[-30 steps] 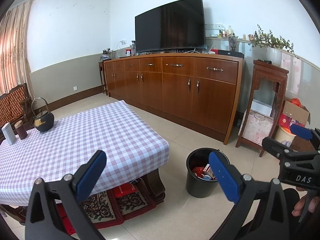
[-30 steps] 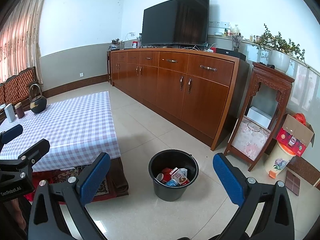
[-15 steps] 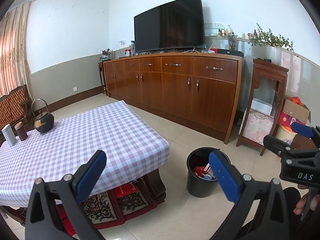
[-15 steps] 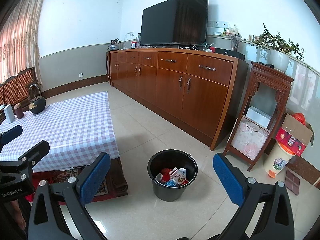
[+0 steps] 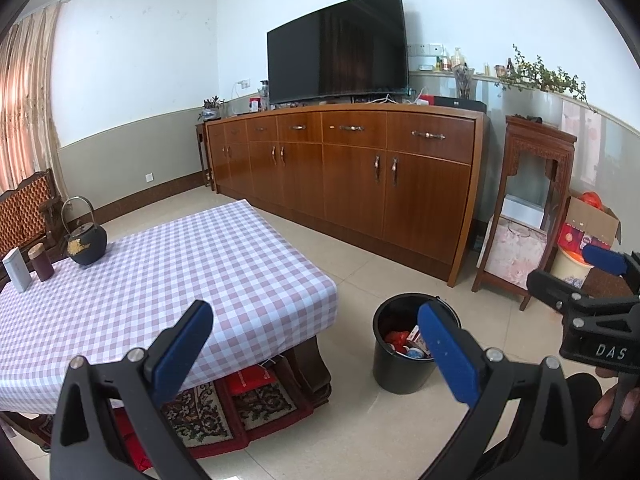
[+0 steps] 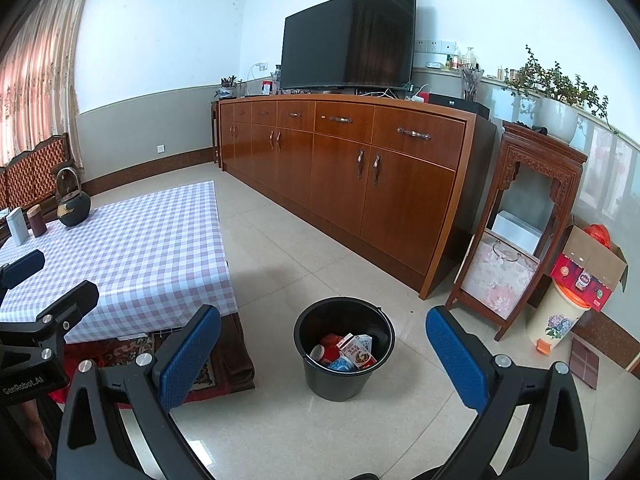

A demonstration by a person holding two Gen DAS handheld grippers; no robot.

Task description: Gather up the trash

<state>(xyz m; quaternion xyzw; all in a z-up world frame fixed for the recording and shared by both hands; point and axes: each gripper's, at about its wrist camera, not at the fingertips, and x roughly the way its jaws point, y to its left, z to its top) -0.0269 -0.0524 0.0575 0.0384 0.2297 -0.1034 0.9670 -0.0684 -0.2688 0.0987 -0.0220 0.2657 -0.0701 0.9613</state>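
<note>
The black bucket (image 6: 344, 348) stands on the tiled floor (image 6: 280, 432), between the counter (image 6: 132, 248) with its checked cloth and the long wooden cabinet (image 6: 360, 168); inside the bucket lies the trash (image 6: 348, 354): a small carton, something red, a blue-and-white piece, all below the rim; the left tool (image 5: 316, 344) hangs spread wide with nothing between its blue pads, held over the counter's corner nearest the bucket; the right tool (image 6: 324, 354) is likewise wide and empty, held just above the bucket on the near side; on the counter's end farthest from the bucket sit a dark kettle (image 5: 86, 240), a brown jar (image 5: 41, 262) and a white box (image 5: 16, 270); a television (image 6: 348, 36) stands on the cabinet, beyond the bucket; a carved stand (image 6: 524, 224) is beside the cabinet's end, near the bucket.
</note>
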